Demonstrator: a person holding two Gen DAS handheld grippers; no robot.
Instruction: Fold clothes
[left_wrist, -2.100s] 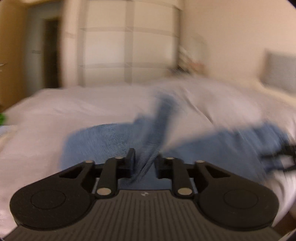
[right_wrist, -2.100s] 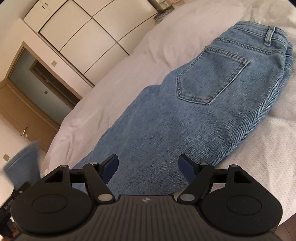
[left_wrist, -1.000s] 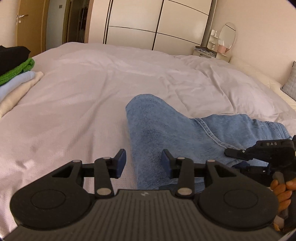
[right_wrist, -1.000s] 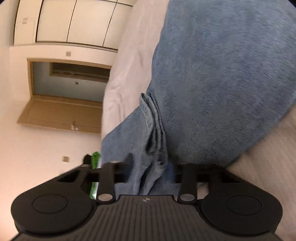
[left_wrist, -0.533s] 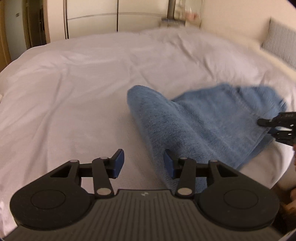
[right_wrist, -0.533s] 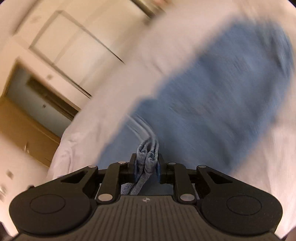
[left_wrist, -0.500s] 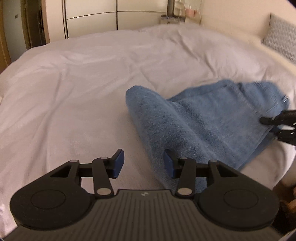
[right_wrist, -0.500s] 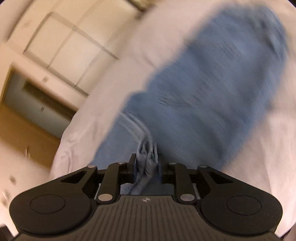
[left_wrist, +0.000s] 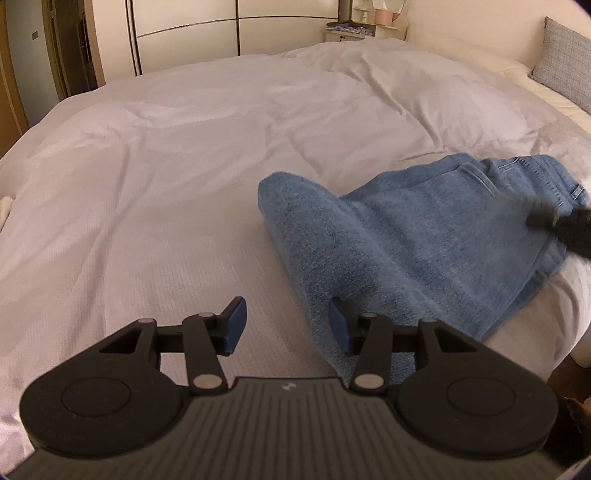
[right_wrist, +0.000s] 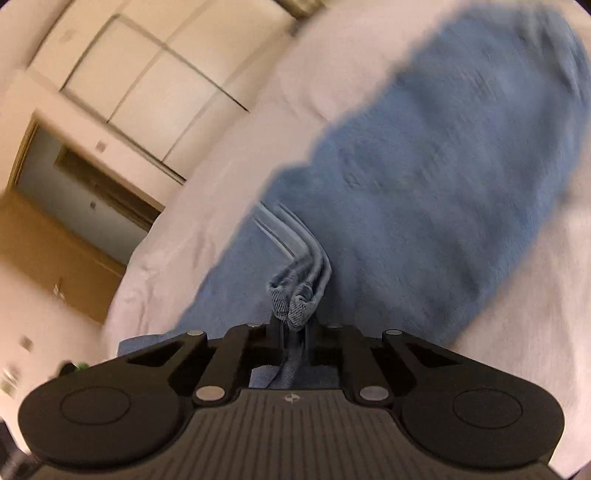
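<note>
Two grippers in view. Right gripper (right_wrist: 293, 332): jaws closing, pinching a bunched hem of the jeans (left_wrist: 424, 243). Left gripper (left_wrist: 286, 325): jaws partly apart, gripping nothing, the folded denim edge beside its right pad. Jeans lie folded on the white bed (left_wrist: 184, 166).

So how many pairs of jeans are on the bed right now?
1. The jeans lie folded near the bed's right edge, a bunched edge pinched in the closing right hand-held gripper. Others may be out of view.
</note>
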